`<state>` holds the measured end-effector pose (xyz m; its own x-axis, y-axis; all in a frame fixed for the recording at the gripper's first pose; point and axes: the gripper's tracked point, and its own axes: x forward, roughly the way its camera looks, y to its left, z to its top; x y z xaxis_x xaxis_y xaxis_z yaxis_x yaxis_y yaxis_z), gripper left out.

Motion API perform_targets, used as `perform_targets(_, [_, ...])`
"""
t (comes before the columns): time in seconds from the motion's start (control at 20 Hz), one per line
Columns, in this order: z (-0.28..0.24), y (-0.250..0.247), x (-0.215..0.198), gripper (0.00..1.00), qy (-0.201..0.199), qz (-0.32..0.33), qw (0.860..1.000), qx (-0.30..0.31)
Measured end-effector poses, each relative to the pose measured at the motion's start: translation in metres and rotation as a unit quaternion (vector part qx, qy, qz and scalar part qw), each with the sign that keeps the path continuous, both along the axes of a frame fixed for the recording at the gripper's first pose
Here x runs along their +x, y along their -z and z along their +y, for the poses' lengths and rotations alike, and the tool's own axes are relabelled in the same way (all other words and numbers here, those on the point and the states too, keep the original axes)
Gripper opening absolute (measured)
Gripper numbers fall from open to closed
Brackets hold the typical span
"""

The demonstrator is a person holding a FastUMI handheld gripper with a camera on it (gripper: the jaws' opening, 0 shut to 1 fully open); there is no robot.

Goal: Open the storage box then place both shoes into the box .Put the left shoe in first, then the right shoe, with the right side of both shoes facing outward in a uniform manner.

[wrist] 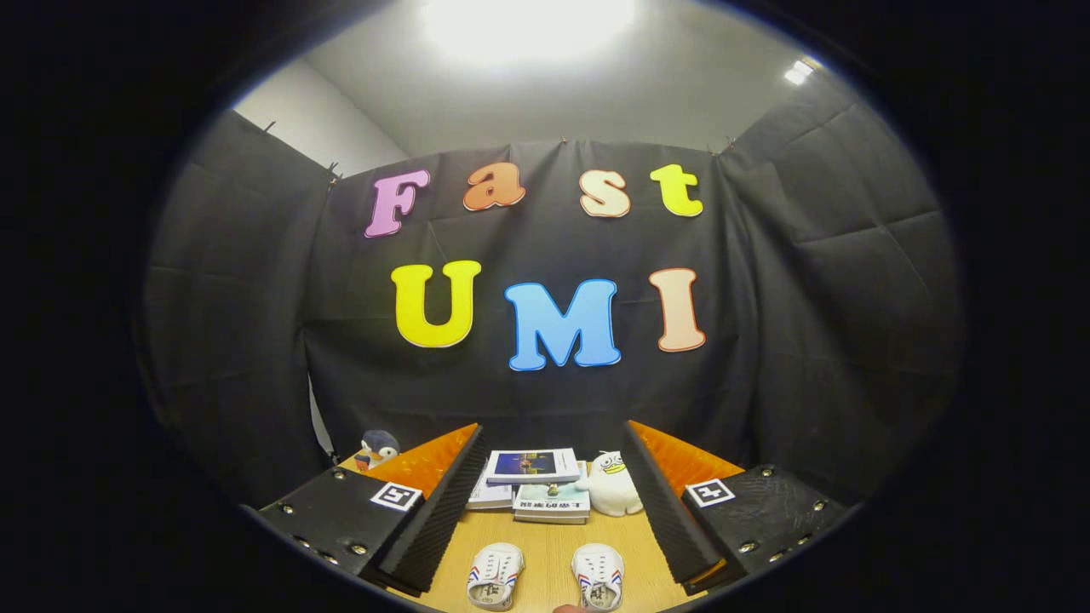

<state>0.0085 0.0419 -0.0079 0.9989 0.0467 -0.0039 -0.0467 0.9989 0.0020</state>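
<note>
Two small white shoes with red and blue stripes lie side by side on the wooden table (545,545), toes toward the back wall. The left one (495,575) and the right one (599,576) both sit between my fingers, low in the gripper view. My gripper (549,498) is open wide and holds nothing. One finger (438,511) stands to the left of the shoes, the other finger (668,511) to their right. A fingertip of a person (569,608) peeks in just below the right shoe.
Beyond the shoes, a stack of books (532,485) lies at the back of the table. A white plush duck (613,484) sits to its right. A dark plush penguin (377,449) stands at the far left, beyond the left finger. Black cloth walls close the booth.
</note>
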Motion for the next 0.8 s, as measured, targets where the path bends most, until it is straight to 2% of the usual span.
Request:
perform_targets(0.2, [0.009,0.025,0.018,0.97,-0.028,0.032,0.999,0.021])
perform_targets(0.35, [0.031,0.047,0.031,0.97,-0.072,0.073,0.994,0.044])
perform_targets(0.45, [0.054,0.068,0.04,0.97,-0.115,0.111,0.985,0.059])
perform_targets(0.55, [0.08,0.094,0.043,0.98,-0.168,0.158,0.97,0.079])
perform_targets(0.7, [0.116,0.13,0.048,0.98,-0.236,0.23,0.933,0.144])
perform_targets(0.8, [0.128,0.154,0.053,0.98,-0.261,0.272,0.907,0.185])
